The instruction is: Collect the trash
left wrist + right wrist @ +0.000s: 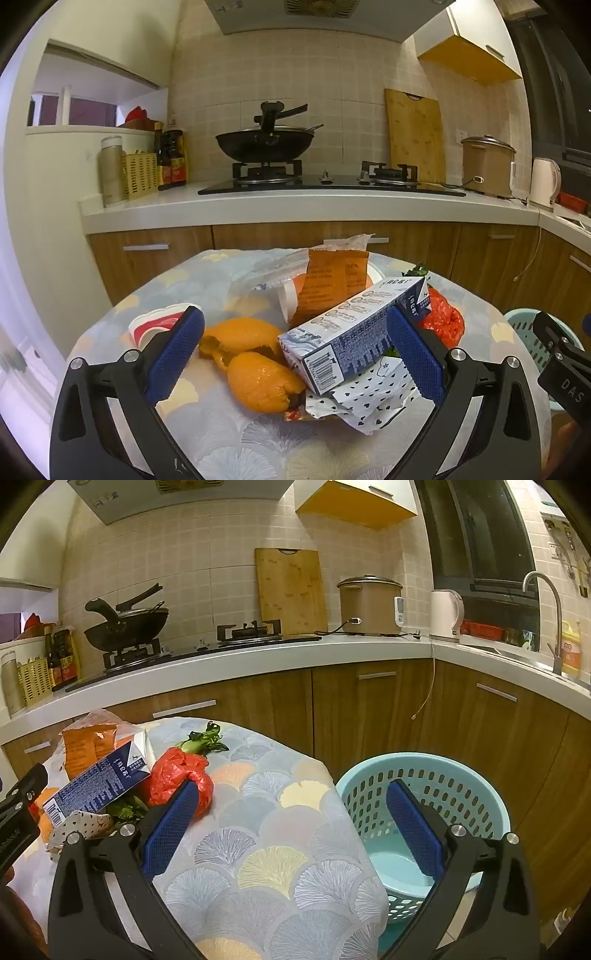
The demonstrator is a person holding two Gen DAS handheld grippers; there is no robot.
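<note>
Sitting on a small table (273,834) covered in a fan-pattern cloth, the trash is all bunched up in one pile. The main thing is a blue-and-white milk carton (354,332), lying tilted on its side, barcode end toward the left wrist camera and its far end propped up higher. Under its near end there's a crumpled white wrapper with little black hearts (369,402). Just left of the carton are two chunks of orange peel (255,365), touching each other. Behind the carton stands an orange packet (332,284) with a torn top, plus some clear plastic beside it. A crushed red-and-white paper cup (155,325) lies off to the left, partly hidden by a finger. On the right side of the pile there's a scrunched red plastic bag (181,779) and some leafy greens (203,740) behind it.

The left gripper (295,350) points slightly downward at the pile with its jaws spread wide; the carton and the peel sit in the gap between the blue pads, but the pads aren't pressing on anything. The right pad looks just beside the carton's far side.

The right gripper (291,827) is also tipped a bit down and spread all the way, holding nothing. It straddles the table's right edge, with the left finger in front of the red bag and the right finger over a light blue perforated basket (436,771) on the floor just beside the table. The basket looks empty from this angle.
</note>
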